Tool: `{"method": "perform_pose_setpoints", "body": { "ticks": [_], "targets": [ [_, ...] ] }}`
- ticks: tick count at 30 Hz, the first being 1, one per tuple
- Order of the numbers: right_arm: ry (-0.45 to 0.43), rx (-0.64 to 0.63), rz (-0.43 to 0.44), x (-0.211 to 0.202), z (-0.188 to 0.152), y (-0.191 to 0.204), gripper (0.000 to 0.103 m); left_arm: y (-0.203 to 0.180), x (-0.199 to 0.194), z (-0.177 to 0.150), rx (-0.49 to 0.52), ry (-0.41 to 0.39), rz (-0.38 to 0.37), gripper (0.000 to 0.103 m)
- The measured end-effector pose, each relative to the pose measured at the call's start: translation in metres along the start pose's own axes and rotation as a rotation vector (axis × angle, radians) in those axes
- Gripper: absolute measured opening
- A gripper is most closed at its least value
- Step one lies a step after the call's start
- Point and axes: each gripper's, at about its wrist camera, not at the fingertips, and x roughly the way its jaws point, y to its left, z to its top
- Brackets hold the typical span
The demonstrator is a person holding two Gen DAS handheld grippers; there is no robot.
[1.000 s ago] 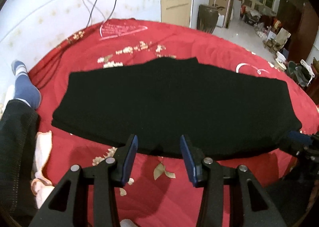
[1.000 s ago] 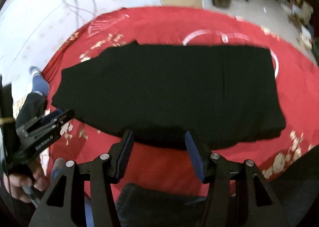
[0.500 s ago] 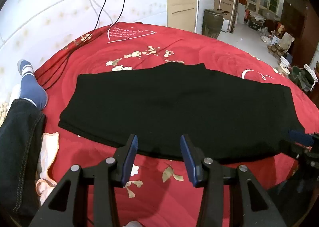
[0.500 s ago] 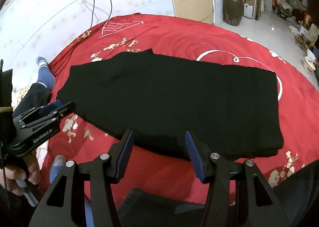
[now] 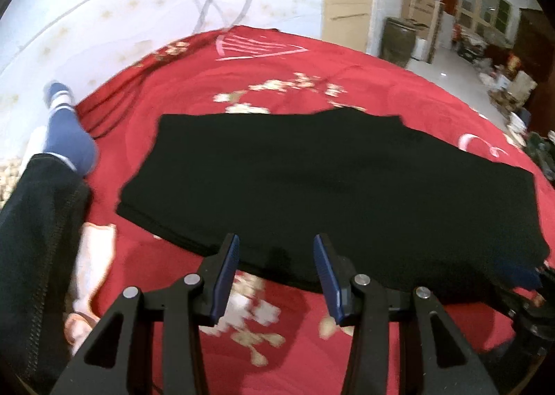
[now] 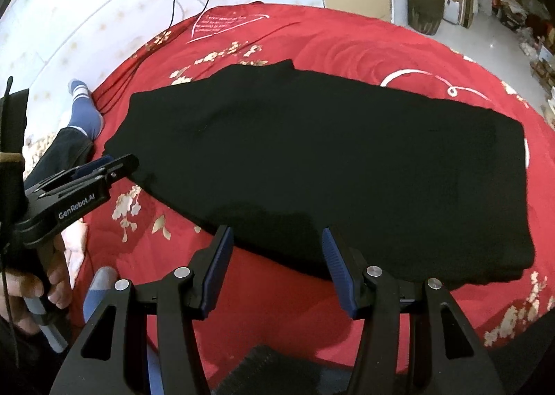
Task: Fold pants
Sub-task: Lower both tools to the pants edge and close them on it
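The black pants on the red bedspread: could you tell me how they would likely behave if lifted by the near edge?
The pants lie flat and limp in stacked layers, so they would probably droop from the pinch point. The layers showing at the left end may slide apart if only the top one is caught. On the soft bedspread, pushing would likely bunch them.

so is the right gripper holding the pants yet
No, the right gripper has open jaws with nothing clamped, just above the black pants.

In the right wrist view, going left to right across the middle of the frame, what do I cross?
Left gripper at the left edge → black pants laid flat across the middle → bare red bedspread at the right edge.
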Motion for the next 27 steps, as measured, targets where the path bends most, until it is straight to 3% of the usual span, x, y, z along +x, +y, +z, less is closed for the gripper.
{"method": "perform_pose_setpoints", "body": {
  "ticks": [10, 14, 15, 22, 27],
  "targets": [
    [0.021, 0.064, 0.056, 0.008, 0.000, -0.011, 0.054, 0.086, 0.044, -0.003, -0.356, 0.087, 0.135, 0.048],
    [0.023, 0.081, 0.066, 0.009, 0.000, -0.014, 0.054, 0.116, 0.057, -0.014, -0.515, 0.106, 0.094, 0.049],
    [0.024, 0.084, 0.067, 0.009, 0.000, -0.014, 0.054, 0.121, 0.057, -0.015, -0.542, 0.079, 0.079, 0.050],
    [0.021, 0.111, 0.080, 0.008, 0.001, -0.019, 0.054, 0.122, 0.068, -0.007, -0.514, 0.009, 0.070, 0.052],
    [0.024, 0.115, 0.087, 0.009, 0.000, -0.019, 0.054, 0.126, 0.076, 0.004, -0.483, -0.022, 0.103, 0.052]
  ]
}}
